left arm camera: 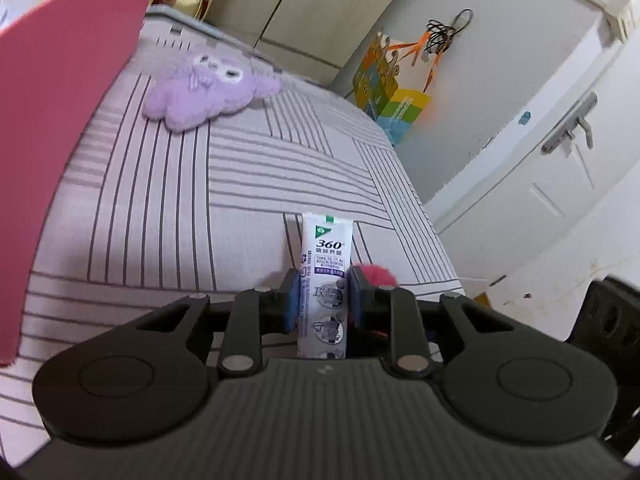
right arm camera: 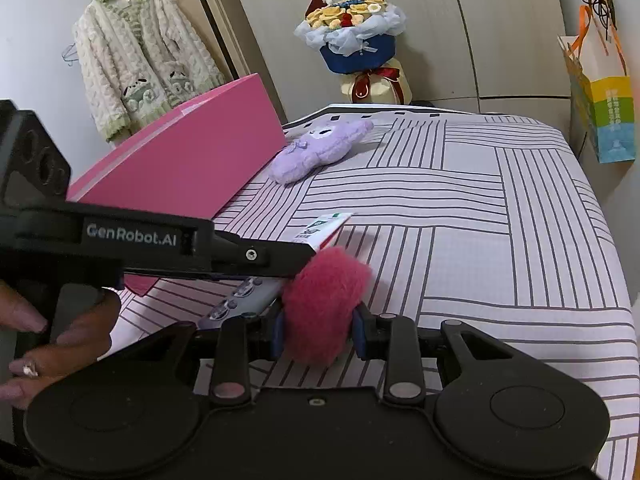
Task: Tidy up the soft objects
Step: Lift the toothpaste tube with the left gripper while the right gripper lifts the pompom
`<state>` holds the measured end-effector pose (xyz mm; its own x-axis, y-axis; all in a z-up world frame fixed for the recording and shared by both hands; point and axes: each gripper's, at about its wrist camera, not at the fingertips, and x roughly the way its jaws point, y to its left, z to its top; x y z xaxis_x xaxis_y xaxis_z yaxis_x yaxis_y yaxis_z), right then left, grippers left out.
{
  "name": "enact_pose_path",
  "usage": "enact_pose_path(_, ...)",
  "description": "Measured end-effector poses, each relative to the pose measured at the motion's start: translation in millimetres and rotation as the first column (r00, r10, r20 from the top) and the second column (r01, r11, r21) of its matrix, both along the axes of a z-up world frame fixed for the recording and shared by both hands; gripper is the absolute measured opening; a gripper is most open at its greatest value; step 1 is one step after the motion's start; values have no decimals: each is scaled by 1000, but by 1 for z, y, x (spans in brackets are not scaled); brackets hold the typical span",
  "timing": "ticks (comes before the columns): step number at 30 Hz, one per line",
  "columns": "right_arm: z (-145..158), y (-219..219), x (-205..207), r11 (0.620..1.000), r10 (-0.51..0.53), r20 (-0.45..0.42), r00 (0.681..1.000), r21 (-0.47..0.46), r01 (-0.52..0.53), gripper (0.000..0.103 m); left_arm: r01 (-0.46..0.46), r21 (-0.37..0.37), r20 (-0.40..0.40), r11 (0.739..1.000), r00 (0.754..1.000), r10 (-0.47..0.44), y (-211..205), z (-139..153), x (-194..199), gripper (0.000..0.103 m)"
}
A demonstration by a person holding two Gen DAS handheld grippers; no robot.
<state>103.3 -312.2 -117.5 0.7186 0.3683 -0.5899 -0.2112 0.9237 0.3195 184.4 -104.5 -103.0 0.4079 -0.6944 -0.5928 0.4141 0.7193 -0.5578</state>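
We've got the left tool (left arm camera: 323,300) clamped on the tube (left arm camera: 326,264), right tool (right arm camera: 318,330) squeezing the pompom (right arm camera: 324,300), both over the bed (right arm camera: 480,220).

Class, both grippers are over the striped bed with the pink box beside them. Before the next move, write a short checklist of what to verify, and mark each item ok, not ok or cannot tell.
1. Left gripper shut on the toothpaste tube: ok.
2. Right gripper shut on the pink fluffy ball: ok, pads press its sides.
3. The two grippers apart from each other: not ok, the left one crosses close in front of the ball in the right wrist view.
4. Pink box open to take things: cannot tell, only its outer wall shows.
5. Purple plush toy still to be sorted: ok, it lies on the bed beside the box.
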Motion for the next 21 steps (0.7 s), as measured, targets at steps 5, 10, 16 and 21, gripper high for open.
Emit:
enact_pose_path(5, -1, 0, -1, 1000, 1, 7, 1000, 5, -1, 37, -9, -34, -87, 999, 996, 6, 4, -7, 8, 27)
enact_pose_path(10, -2, -1, -2, 1000, -3, 11, 1000, 9, 3, 37, -6, -28, -84, 1000, 996, 3, 4, -5, 5, 25)
enact_pose_path(16, 2, 2, -8, 1000, -13, 9, 1000, -13, 13, 37, -20, 15, -2, 1000, 1000, 20, 0, 4, -8, 25)
enact_pose_path(21, 8, 3, -20, 998, -20, -4, 1000, -60, 19, 37, -23, 37, 24, 999, 999, 22, 7, 8, -19, 25)
